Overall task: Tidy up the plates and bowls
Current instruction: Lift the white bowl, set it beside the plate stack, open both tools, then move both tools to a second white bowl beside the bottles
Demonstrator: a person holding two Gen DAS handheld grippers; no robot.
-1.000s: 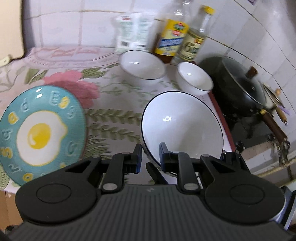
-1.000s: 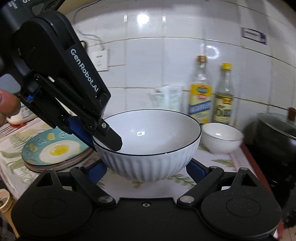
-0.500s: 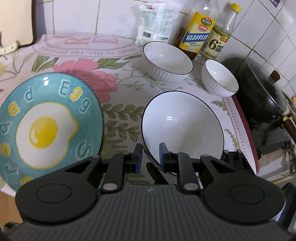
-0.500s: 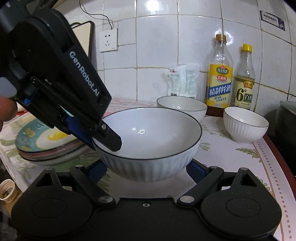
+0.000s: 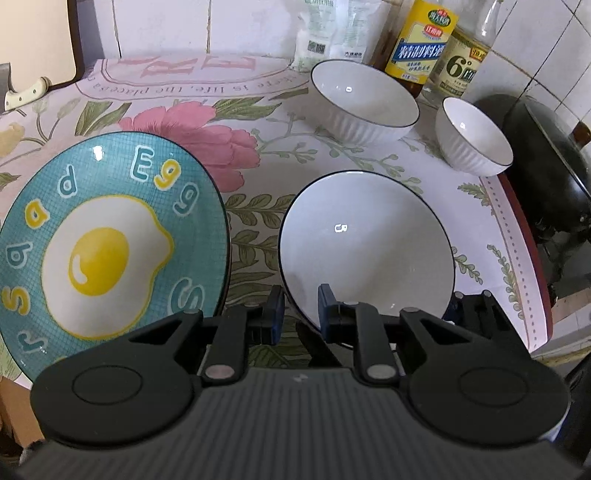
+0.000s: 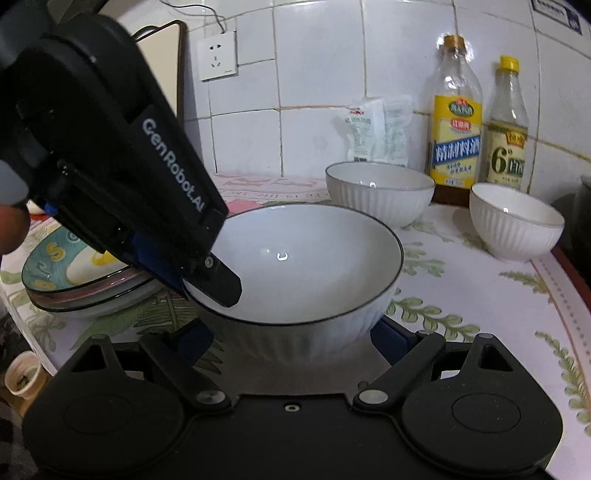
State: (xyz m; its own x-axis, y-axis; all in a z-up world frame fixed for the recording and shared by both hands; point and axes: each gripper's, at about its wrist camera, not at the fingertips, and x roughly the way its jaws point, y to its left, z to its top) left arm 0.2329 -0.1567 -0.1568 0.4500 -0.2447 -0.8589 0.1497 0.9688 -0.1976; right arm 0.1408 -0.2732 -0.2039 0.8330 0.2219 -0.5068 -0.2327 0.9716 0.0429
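A large white bowl with a dark rim sits low over the flowered tablecloth; it also shows in the right wrist view. My left gripper is shut on its near-left rim, one finger inside and one outside; the left gripper also shows in the right wrist view. My right gripper is spread around the bowl's lower wall, one blue pad on each side. A medium white bowl and a small white bowl stand behind. A teal egg plate tops a plate stack on the left.
Two bottles and a plastic packet stand against the tiled wall. A black lidded pan is at the right, past the table edge. A cutting board leans at the back left. A paper cup is below the table edge.
Both grippers and the large bowl have come down and back toward the near table edge, close to the cloth. The grip on the rim is unchanged.
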